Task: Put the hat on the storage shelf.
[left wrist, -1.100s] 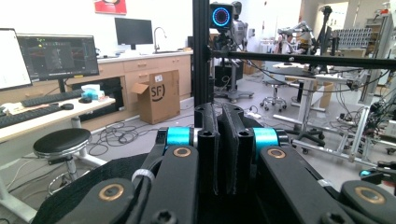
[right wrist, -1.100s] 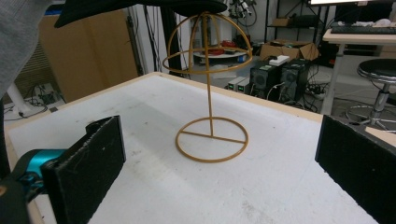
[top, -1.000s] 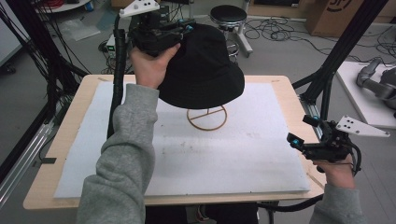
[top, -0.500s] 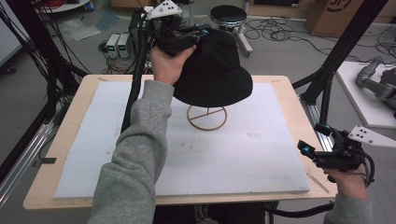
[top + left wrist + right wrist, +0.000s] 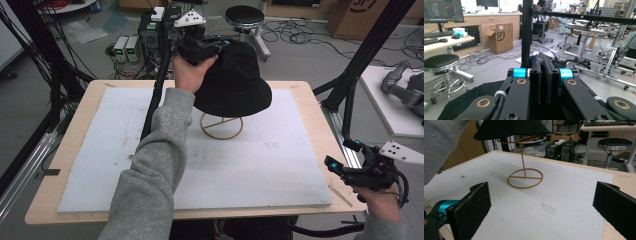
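High view: the black bucket hat (image 5: 234,75) sat over the top of the wire hat stand (image 5: 221,126), whose ring base rested on the white mat (image 5: 100,150) covering the tabletop (image 5: 65,112), near the far middle. The left tongs (image 5: 216,46) were at the hat's far-left crown edge, touching it, with the hand (image 5: 192,72) wrapped around them; from here I could not tell whether fabric was pinched. The right tongs (image 5: 345,157) hung off the near right corner of the tabletop, well apart from hat and stand, carrying nothing. Left gripper view: the left tongs (image 5: 544,75) were drawn nearly together with just a thin slit between the pads, and black hat fabric (image 5: 469,100) lay below and to the left of them (whether a fold sat in that slit was not clear). Right gripper view: the right tongs (image 5: 541,207) were spread wide and empty, looking across the mat at the stand (image 5: 524,176), with the hat (image 5: 511,128) resting on the stand's upper ring and the brim hanging around it. Judgement: placing the hat on the stand looked mostly done; what seemed left was letting go at the crown, maybe squaring the hat, and pulling the left hand away.
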Motion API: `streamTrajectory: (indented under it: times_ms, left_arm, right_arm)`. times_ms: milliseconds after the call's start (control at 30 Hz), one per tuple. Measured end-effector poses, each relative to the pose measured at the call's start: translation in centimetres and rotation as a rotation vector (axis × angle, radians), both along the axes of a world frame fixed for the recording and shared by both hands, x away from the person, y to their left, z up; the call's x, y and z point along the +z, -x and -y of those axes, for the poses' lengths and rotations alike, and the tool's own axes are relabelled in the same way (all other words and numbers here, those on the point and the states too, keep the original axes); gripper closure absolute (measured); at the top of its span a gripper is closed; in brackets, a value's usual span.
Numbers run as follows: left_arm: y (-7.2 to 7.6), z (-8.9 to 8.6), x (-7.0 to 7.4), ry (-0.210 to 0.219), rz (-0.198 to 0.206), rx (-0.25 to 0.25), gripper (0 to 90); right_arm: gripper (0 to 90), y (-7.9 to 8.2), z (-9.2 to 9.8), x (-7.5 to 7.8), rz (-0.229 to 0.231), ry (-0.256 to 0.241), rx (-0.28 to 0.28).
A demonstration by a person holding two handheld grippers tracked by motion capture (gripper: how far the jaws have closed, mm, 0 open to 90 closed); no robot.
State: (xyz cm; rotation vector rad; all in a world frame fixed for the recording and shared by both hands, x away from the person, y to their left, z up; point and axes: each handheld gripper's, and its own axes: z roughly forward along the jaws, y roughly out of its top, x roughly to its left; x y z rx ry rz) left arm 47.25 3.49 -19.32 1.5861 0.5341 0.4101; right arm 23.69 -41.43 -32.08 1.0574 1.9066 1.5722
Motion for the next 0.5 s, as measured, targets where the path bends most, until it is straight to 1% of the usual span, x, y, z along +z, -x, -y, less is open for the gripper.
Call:
streamTrajectory:
  times_ms: [100, 133, 267, 367, 433, 467, 500]
  left_arm:
    - [-0.3, 0.1, -0.5, -0.01, -0.012, -0.002, 84.5]
    - [-0.4, 0.1, -0.6, -0.012, -0.016, -0.004, 84.6]
    - [-0.5, 0.3, -0.9, -0.011, -0.024, -0.015, 84.5]
    - [-0.5, 0.5, -1.1, -0.021, -0.033, -0.018, 84.5]
    - [-0.5, 0.5, -1.3, -0.03, -0.041, -0.015, 84.4]
    - [-0.5, 0.5, -1.4, -0.034, -0.042, -0.015, 84.4]
    - [-0.6, 0.5, -1.4, -0.037, -0.048, -0.015, 84.5]
  right_arm:
    - [1.2, 0.0, 0.0, -0.1, -0.004, 0.003, 0.001]
    - [1.2, 0.0, 0.0, -0.2, -0.012, 0.005, -0.002]
    - [1.2, -0.2, -0.1, -0.4, -0.018, 0.007, 0.002]
    - [1.2, -0.3, -0.2, -0.5, -0.017, 0.013, 0.009]
    - [1.2, -0.2, -0.3, -0.4, -0.025, 0.013, 0.012]
    - [1.2, -0.3, -0.3, -0.4, -0.019, 0.016, 0.012]
    - [1.2, -0.2, -0.3, -0.4, -0.019, 0.01, 0.011]
